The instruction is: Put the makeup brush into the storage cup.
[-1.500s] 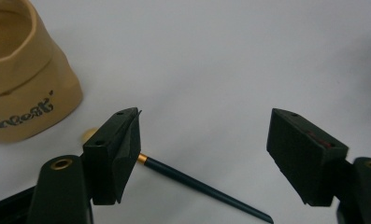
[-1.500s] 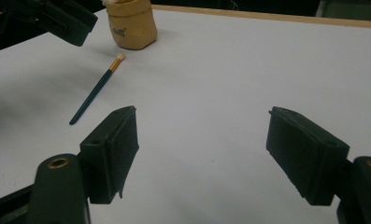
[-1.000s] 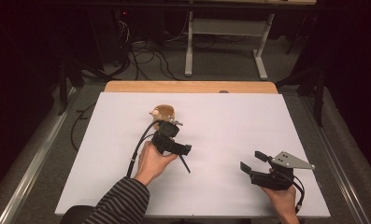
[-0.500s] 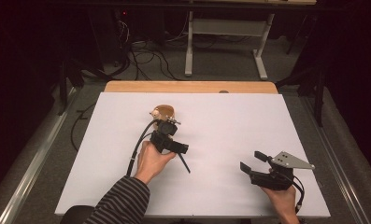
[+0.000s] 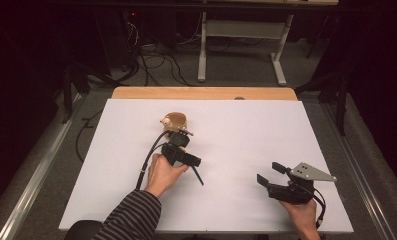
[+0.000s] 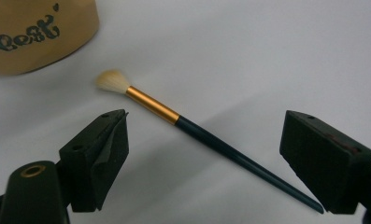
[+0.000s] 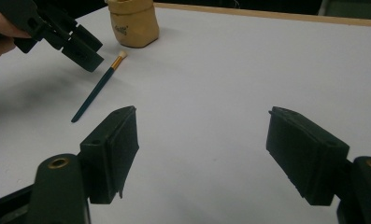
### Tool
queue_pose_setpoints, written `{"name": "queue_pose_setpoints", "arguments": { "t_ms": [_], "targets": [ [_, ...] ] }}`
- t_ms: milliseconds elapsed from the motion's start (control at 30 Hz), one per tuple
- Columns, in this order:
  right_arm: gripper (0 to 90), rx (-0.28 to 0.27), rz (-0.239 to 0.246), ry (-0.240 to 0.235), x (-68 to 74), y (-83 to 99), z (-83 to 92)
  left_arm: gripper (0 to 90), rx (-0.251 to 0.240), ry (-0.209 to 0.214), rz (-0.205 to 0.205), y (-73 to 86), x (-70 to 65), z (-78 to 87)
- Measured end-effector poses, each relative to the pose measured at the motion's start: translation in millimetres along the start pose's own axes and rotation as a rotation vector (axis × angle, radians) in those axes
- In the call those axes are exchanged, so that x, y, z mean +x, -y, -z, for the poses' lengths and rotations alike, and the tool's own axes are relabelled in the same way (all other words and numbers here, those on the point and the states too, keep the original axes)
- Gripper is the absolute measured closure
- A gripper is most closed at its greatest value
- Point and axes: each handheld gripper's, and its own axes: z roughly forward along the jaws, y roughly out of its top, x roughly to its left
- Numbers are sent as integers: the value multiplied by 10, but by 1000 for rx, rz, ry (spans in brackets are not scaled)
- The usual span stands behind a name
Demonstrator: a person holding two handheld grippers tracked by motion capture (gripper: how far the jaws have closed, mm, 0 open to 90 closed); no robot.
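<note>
A paintbrush (image 6: 197,133) with pale bristles, a gold ferrule and a dark blue handle lies flat on the white table (image 5: 246,130). Its bristles point toward a tan pot (image 5: 175,120) with dark lettering. My left gripper (image 6: 206,116) hovers just above the brush. Its jaws have just been opening and now stand wide, with the handle on the table between them and untouched. In the right gripper view the brush (image 7: 96,88) lies beside the left gripper (image 7: 82,46), below the pot (image 7: 132,23). My right gripper (image 5: 268,171) rests open near the front right with nothing between its jaws.
A wooden strip (image 5: 201,93) borders the table's far edge. Behind it stand a dark floor with cables and a grey desk frame (image 5: 238,35). A black cable (image 5: 148,157) trails from the left gripper.
</note>
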Motion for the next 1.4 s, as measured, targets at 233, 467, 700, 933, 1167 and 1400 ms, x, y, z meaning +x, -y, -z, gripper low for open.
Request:
{"name": "queue_pose_setpoints", "arguments": {
  "t_ms": [233,467,700,933,1167,1400],
  "targets": [
    [269,4,1,-1,-5,0,-7,165,19,2,10,-6,4,-63],
    [269,1,3,-4,4,-1,-1,168,26,-3,16,7,-25,-119],
    [269,3,2,-5,0,-1,-3,175,45,-12,8,3,-32,-154],
    [269,3,1,-6,1,-1,-3,194,49,-25,7,3,-53,-158],
    [270,6,0,-4,-6,0,-8,217,62,-40,17,1,-44,-182],
    [272,6,1,-4,0,0,-5,252,67,-62,13,5,-62,-188]
  ]
}}
